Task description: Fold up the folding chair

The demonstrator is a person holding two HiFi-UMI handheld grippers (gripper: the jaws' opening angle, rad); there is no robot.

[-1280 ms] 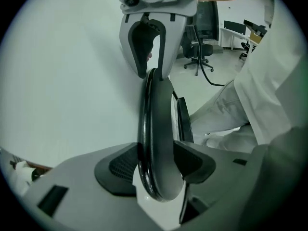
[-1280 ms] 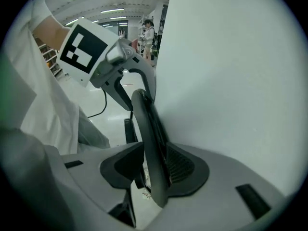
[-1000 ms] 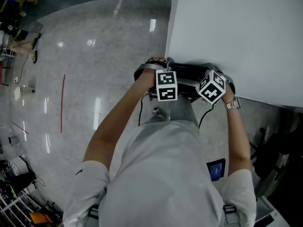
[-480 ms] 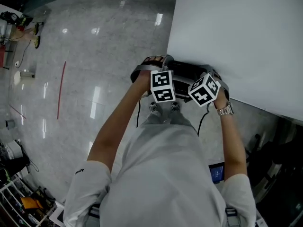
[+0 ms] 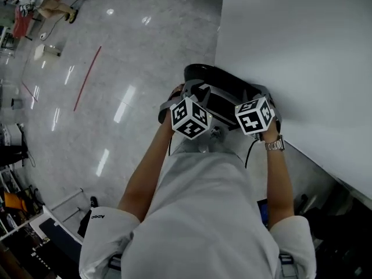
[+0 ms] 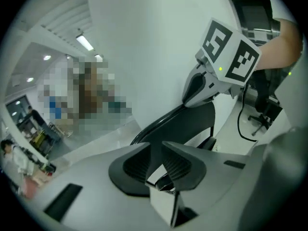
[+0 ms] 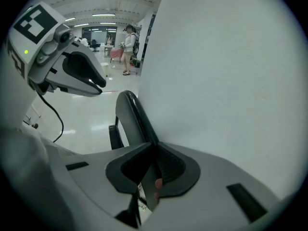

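chair: black folding chair (image 5: 224,92), just off centre toward 12 o'clock in the head view, right beside the white wall, with both grippers on it
left gripper: (image 6: 155,150) on the chair's 9 o'clock end; its jaws have just been closing and are now nearly together, pinching a dark edge of the chair
right gripper: (image 7: 154,150) on the 3 o'clock end; its jaws have also just been closing, and the pads are squeezed onto a thin black edge that curves up toward 12 o'clock in its own view
marker cubes: left cube (image 5: 189,118) and right cube (image 5: 254,115) sit side by side, just toward 6 o'clock from the chair
wall: (image 5: 302,51) plain white, fills 12 to 3 o'clock
floor: (image 5: 128,57) shiny grey, 9 to 12 o'clock, with a red line (image 5: 87,77) at about 10
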